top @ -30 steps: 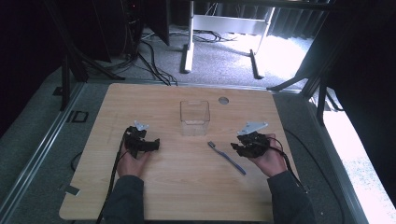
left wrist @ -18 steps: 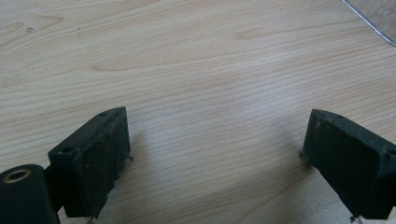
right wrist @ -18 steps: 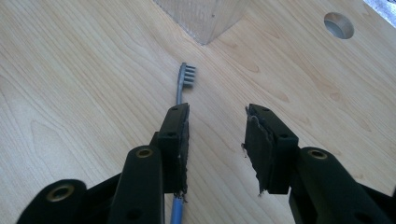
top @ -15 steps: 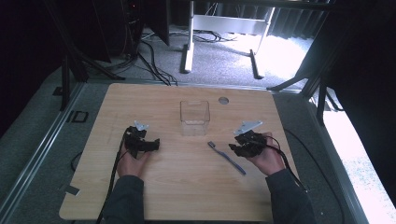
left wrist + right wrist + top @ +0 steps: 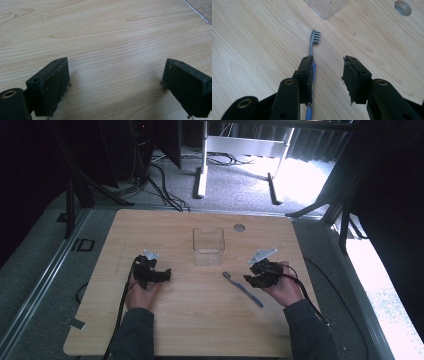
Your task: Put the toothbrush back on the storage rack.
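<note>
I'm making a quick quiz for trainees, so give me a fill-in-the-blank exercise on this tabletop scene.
1. The toothbrush lies flat on the wooden ____.
2. The clear container standing near the middle of the table holds ____.
3. In the right gripper view, the right tongs stand ____, with the toothbrush handle under one jaw.
4. Between the jaws of the left tongs lies only bare ____.

Missing words: table; nothing; open; wood
</note>
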A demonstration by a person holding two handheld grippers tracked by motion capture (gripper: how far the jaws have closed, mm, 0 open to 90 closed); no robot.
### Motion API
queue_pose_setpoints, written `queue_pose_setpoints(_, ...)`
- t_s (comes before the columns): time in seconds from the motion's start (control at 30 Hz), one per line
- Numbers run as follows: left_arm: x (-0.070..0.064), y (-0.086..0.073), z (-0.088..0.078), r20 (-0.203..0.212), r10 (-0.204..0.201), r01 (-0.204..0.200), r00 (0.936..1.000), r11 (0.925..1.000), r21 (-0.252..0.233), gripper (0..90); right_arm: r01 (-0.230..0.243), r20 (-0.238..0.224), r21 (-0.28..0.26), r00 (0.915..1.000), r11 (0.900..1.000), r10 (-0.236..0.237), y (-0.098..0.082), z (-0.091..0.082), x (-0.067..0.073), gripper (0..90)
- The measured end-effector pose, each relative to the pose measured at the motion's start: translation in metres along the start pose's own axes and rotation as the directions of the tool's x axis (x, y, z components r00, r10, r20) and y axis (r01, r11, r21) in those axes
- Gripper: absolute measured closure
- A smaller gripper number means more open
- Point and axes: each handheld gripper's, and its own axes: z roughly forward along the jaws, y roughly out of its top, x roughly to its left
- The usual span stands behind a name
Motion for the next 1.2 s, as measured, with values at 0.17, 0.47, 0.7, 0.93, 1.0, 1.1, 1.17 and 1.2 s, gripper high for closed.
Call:
queue_pose_setpoints(0.17, 0.000, 0.000, 0.000, 0.000, 0.000, 0.000, 1.0000, 1.0000, 0.000, 7.8, 0.002, -0.004, 0.012, 1.0000, 1.000, -0.002, 0.001, 0.002, 0.000, 60.0)
queue_pose_setpoints(0.47, 0.000, 0.000, 0.000, 0.000, 0.000, 0.000, 1.0000, 1.0000, 0.000, 7.8, 0.003, -0.020, 0.033, 0.9998, 0.999, -0.002, 0.001, 0.006, 0.000, 60.0)
queue_pose_setpoints(0.7, 0.000, 0.000, 0.000, 0.000, 0.000, 0.000, 1.0000, 1.0000, 0.000, 7.8, 0.006, -0.024, 0.050, 0.9997, 0.999, -0.005, 0.002, 0.009, 0.000, 60.2)
queue_pose_setpoints(0.93, 0.000, 0.000, 0.000, -0.001, 0.001, -0.001, 1.0000, 1.0000, 0.001, 7.8, 0.013, -0.030, 0.069, 0.9995, 0.998, -0.011, 0.004, 0.012, 0.000, 60.7)
queue_pose_setpoints(1.0, 0.000, 0.000, 0.000, -0.001, 0.000, 0.000, 1.0000, 1.0000, 0.001, 7.8, 0.014, -0.032, 0.078, 0.9994, 0.997, -0.012, 0.005, 0.013, 0.000, 60.7)
queue_pose_setpoints(1.1, 0.000, 0.000, 0.000, -0.001, 0.000, 0.000, 1.0000, 1.0000, 0.001, 7.8, 0.009, -0.036, 0.091, 0.9993, 0.996, -0.006, 0.006, 0.014, 0.000, 60.7)
queue_pose_setpoints(1.17, 0.000, 0.000, 0.000, -0.001, 0.000, 0.000, 1.0000, 1.0000, 0.001, 7.8, 0.013, -0.040, 0.096, 0.9991, 0.995, -0.009, 0.007, 0.015, -0.001, 60.7)
queue_pose_setpoints(1.2, 0.000, 0.000, 0.000, -0.001, 0.000, 0.000, 1.0000, 1.0000, 0.001, 7.8, 0.007, -0.041, 0.100, 0.9991, 0.995, -0.003, 0.007, 0.016, -0.001, 60.8)
